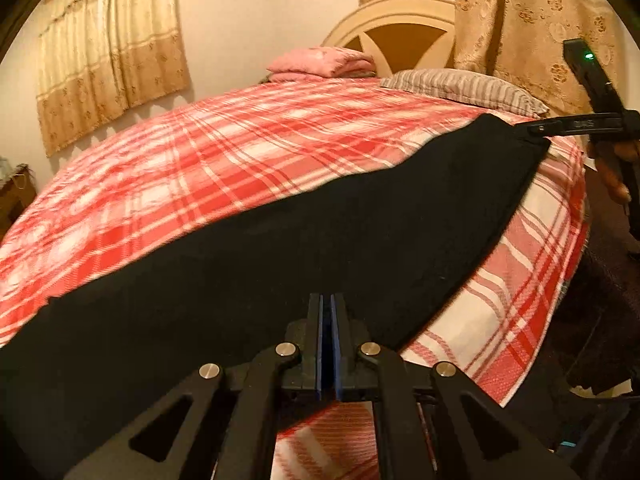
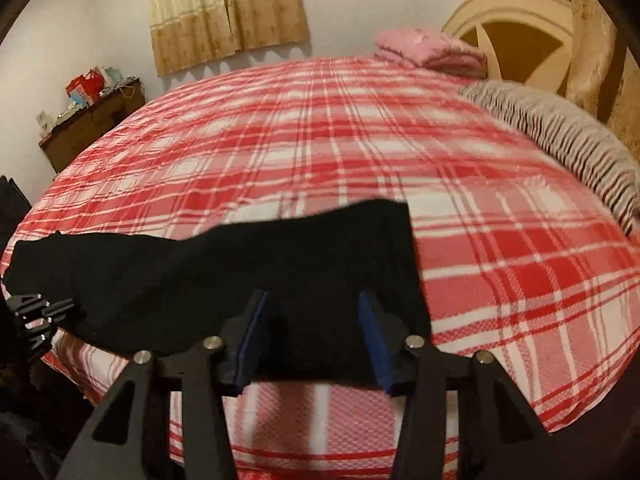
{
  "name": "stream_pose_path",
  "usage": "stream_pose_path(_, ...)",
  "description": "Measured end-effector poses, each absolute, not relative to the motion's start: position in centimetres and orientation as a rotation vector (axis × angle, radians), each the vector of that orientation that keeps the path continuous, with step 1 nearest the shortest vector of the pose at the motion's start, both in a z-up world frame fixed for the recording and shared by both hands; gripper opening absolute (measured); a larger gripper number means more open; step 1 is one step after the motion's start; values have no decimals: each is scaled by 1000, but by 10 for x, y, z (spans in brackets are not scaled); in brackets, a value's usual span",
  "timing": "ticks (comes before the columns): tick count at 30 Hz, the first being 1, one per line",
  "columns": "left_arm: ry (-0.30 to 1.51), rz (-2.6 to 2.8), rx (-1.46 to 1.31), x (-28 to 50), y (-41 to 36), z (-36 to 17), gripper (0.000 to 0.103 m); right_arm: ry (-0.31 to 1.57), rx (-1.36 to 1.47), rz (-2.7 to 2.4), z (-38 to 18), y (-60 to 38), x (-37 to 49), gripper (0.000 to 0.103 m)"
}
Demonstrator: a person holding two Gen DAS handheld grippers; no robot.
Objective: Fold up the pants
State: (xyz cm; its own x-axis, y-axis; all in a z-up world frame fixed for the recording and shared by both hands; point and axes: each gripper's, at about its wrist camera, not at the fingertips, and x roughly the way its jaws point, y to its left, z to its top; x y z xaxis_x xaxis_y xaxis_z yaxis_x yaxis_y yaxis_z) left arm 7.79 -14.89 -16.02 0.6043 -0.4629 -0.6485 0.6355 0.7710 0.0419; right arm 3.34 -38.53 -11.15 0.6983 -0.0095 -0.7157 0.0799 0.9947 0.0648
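Black pants [image 1: 320, 216] lie in a long band along the near edge of a bed with a red and white plaid cover [image 1: 240, 152]. My left gripper [image 1: 329, 298] is shut, its blue pads pinching the near edge of the pants. It also shows at the left end of the pants [image 2: 240, 264] in the right wrist view, as the left gripper [image 2: 48, 308]. My right gripper [image 2: 312, 298] stands open over the right end of the pants, with fabric between its jaws and the pads not pressing on it. Seen from the left wrist, the right gripper [image 1: 532, 130] tips sit at the far right corner.
A folded pink cloth pile [image 2: 432, 50] and a striped pillow [image 2: 568, 140] lie at the head of the bed by a cream headboard [image 2: 516, 24]. A wooden dresser [image 2: 92, 124] with bags stands past the bed's left side. Curtains [image 2: 224, 8] hang on the wall.
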Motion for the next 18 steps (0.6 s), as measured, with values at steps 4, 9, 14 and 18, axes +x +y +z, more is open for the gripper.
stream_pose_path(4, 659, -561, 273, 86, -135, -159, 21, 768, 84, 17, -105, -358, 39, 59)
stream_pose_path(9, 555, -410, 193, 88, -102, -147, 91, 819, 69, 31, -126, -338, 56, 60)
stream_pose_path(14, 591, -329, 172, 105, -79, -152, 91, 827, -23, 6, -144, -322, 59, 64)
stream_pose_path(18, 663, -309, 131, 116, -66, -168, 91, 829, -79, -7, -148, -316, 55, 67)
